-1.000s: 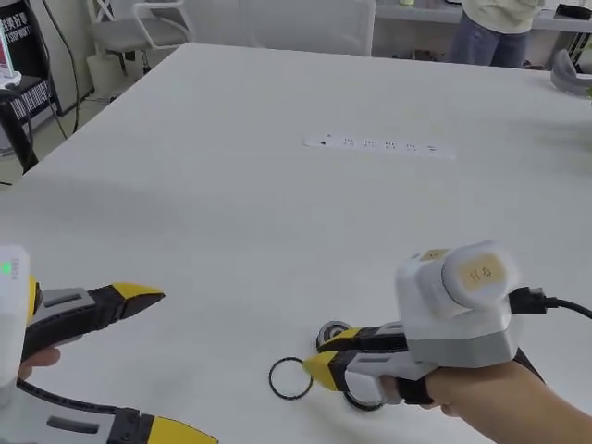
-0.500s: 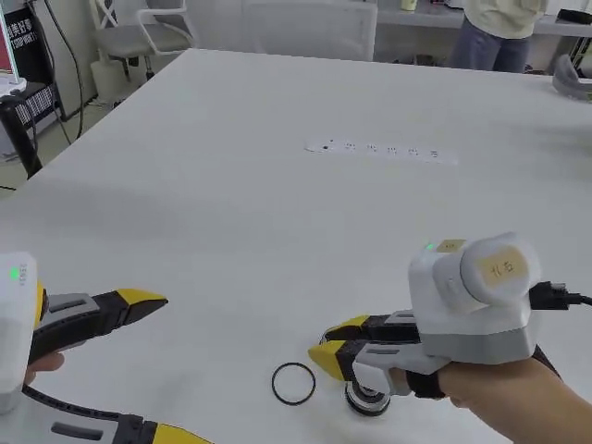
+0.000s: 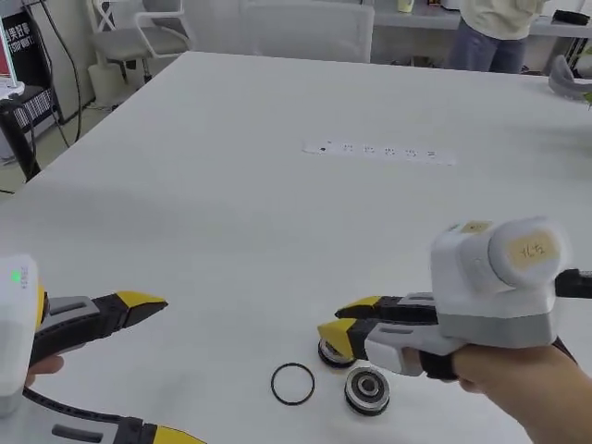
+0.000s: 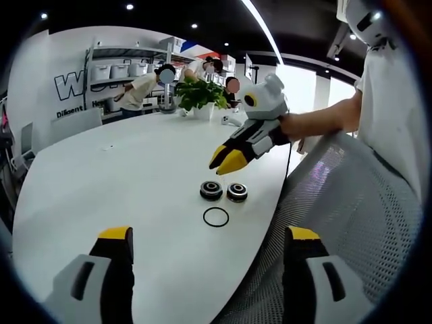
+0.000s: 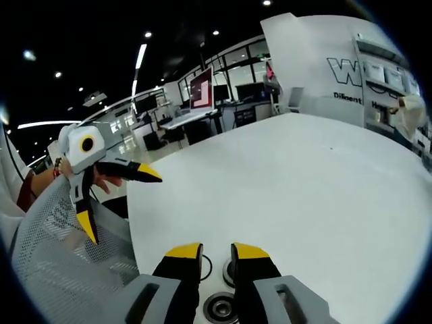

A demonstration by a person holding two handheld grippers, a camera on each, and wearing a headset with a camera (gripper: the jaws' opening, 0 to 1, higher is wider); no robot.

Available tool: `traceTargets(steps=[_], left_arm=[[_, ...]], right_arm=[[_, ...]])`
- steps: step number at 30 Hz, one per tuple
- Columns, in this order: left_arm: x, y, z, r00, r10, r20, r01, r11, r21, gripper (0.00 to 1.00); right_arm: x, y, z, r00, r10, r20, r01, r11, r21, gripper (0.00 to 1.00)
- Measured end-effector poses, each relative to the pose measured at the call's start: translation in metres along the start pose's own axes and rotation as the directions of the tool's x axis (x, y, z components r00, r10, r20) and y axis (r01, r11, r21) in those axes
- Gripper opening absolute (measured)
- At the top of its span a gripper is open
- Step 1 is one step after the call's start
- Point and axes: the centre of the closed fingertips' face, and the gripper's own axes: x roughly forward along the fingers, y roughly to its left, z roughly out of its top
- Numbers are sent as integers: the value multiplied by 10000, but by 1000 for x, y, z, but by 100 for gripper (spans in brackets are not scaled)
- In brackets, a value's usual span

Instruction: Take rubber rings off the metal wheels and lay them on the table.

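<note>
Position: far metal wheel (image 3: 331, 360) lies flat on the counter (image 3: 277, 213), directly under the tips of the right hand-held gripper (image 3: 340, 324) — jaws nearly closed, empty. Near wheel (image 3: 367, 389) and loose rubber ring (image 3: 292, 383) sit just beside. Left hand-held gripper (image 3: 162, 367) — wide open, empty — stands well apart.

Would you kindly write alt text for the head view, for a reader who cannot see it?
The right tool hovers over two metal wheels beside a loose rubber ring on a white table; the open left tool is at lower left.
</note>
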Motion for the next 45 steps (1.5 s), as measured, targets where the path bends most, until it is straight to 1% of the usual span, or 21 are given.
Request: traceTargets(steps=[9,19,24,26,31,35,38,45], left_arm=[[0,1,0,10000,19,26,-19,10000,-32,90],[-1,1,0,10000,67,24,-67,10000,-55,90],[-1,1,-1,10000,64,-31,-64,10000,-43,90],[-1,1,-1,10000,75,-25,-75,10000,-40,90],[-1,1,-2,9999,97,-87,-97,10000,-22,90],[-1,1,-3,9999,105,-136,-106,9999,-20,89],[-1,2,-3,9998,114,-136,-114,9999,-5,89],[-2,2,-3,9998,144,-164,-144,9999,0,89]], right_arm=[[-5,-8,-2,9999,-141,27,141,9998,138,15],[-11,-16,-9,9997,-235,-99,238,9992,316,15],[-15,-20,-11,9996,-263,-83,266,9985,470,15],[-17,-21,-12,9998,-186,-23,187,9980,596,15],[-20,-22,-19,9999,19,-128,-9,9967,808,17],[-23,-25,-21,9999,140,-92,-131,9955,944,19],[-25,-26,-27,9991,247,-341,-215,9956,918,20],[-29,-25,-33,9971,593,-477,-539,9929,1059,23]])
